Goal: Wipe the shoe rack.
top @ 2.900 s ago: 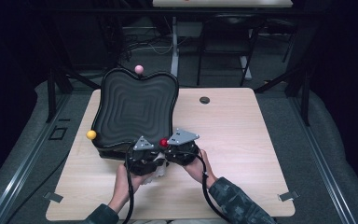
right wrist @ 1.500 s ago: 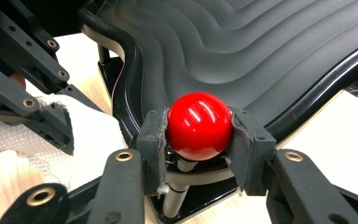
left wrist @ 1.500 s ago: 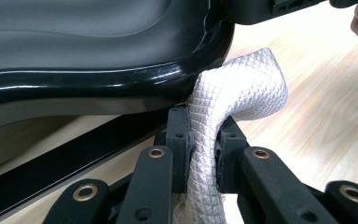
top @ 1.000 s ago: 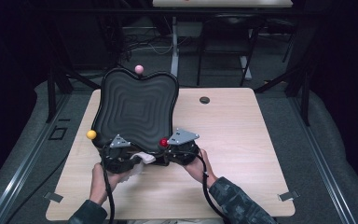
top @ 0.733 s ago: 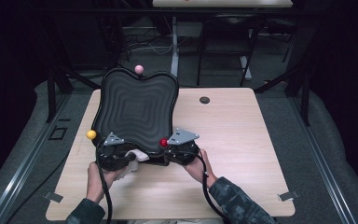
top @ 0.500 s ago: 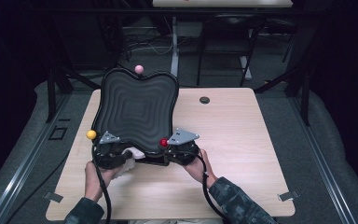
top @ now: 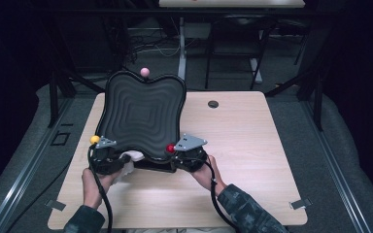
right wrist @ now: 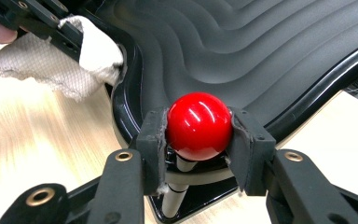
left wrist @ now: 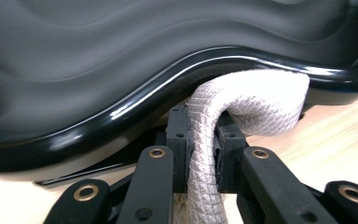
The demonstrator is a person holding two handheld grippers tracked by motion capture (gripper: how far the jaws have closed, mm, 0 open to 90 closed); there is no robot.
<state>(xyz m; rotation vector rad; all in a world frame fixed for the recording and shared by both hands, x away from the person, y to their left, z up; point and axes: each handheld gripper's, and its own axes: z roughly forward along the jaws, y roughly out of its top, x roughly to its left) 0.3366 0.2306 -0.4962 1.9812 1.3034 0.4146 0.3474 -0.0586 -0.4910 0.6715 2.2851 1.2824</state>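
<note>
Wiping is underway: the left gripper has its fingers clamped on a white woven cloth, pressed against the near rim of the black wavy tray at the tabletop's left side. The right gripper steadies the tray, clamped on its red ball knob. Most of the rim and the ridged basin look left to wipe.

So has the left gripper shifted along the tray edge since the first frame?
Yes. The left gripper, shut on the white cloth, has slid left along the black tray's near rim, away from the red ball toward the yellow ball.
</note>
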